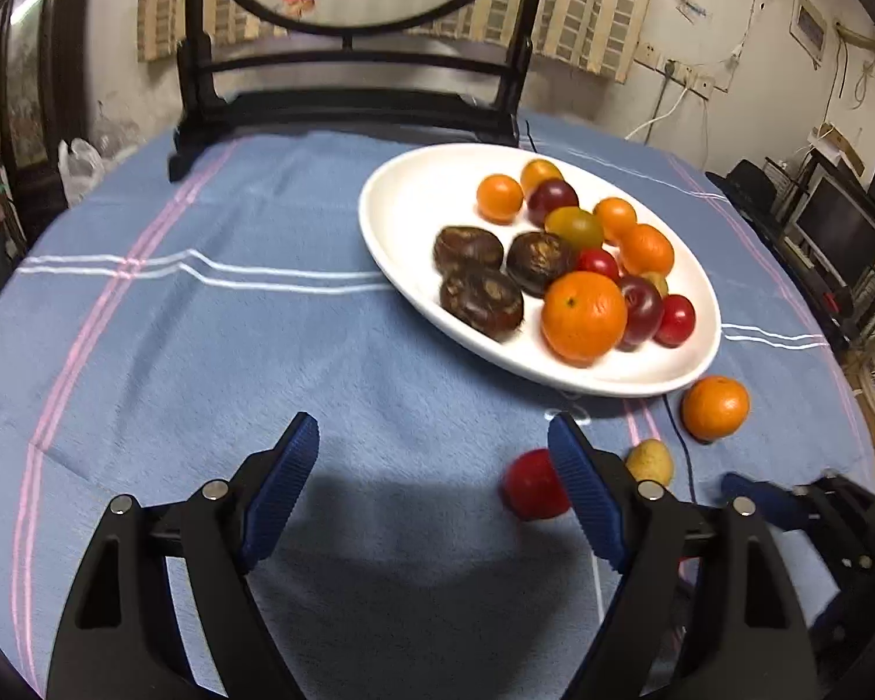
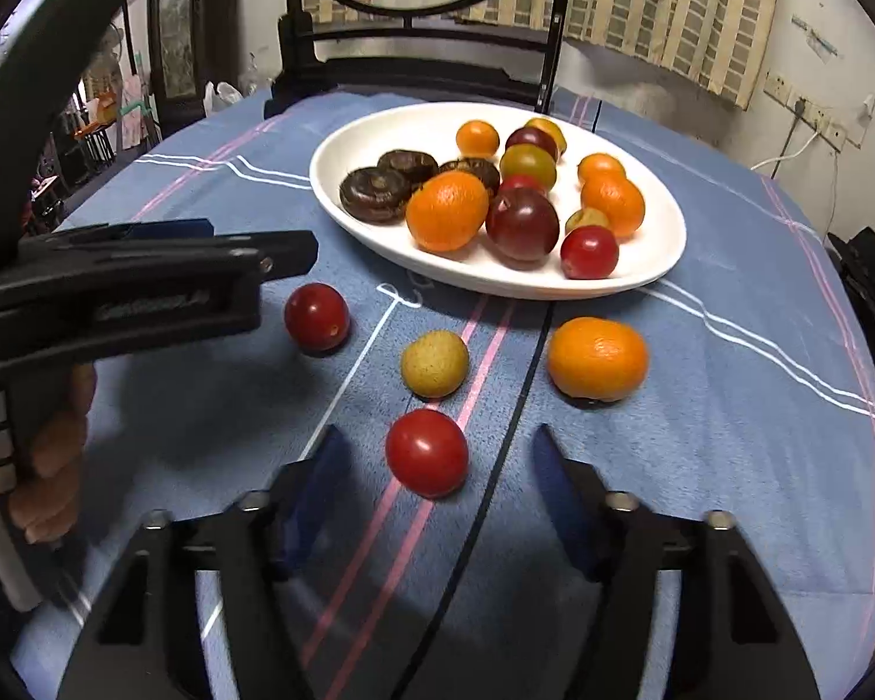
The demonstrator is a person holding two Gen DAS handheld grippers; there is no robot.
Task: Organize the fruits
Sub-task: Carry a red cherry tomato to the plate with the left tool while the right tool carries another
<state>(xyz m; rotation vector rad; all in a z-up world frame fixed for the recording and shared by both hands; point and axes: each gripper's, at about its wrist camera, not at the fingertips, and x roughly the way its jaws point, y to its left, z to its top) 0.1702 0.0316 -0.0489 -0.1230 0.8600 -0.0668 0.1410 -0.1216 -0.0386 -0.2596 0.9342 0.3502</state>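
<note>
A white oval plate holds several oranges, tomatoes and dark brown fruits. Loose on the blue cloth lie a red tomato, a second red tomato, a yellow-green fruit and an orange. My right gripper is open, its jaws on either side of the nearest red tomato and not touching it. My left gripper is open and empty over bare cloth; its right finger stands in front of the second tomato. It also shows in the right wrist view.
A dark wooden chair stands at the table's far edge behind the plate. A black cable runs across the cloth between the fruits. A white plastic bag sits at the far left. Shelves with monitors stand at the right.
</note>
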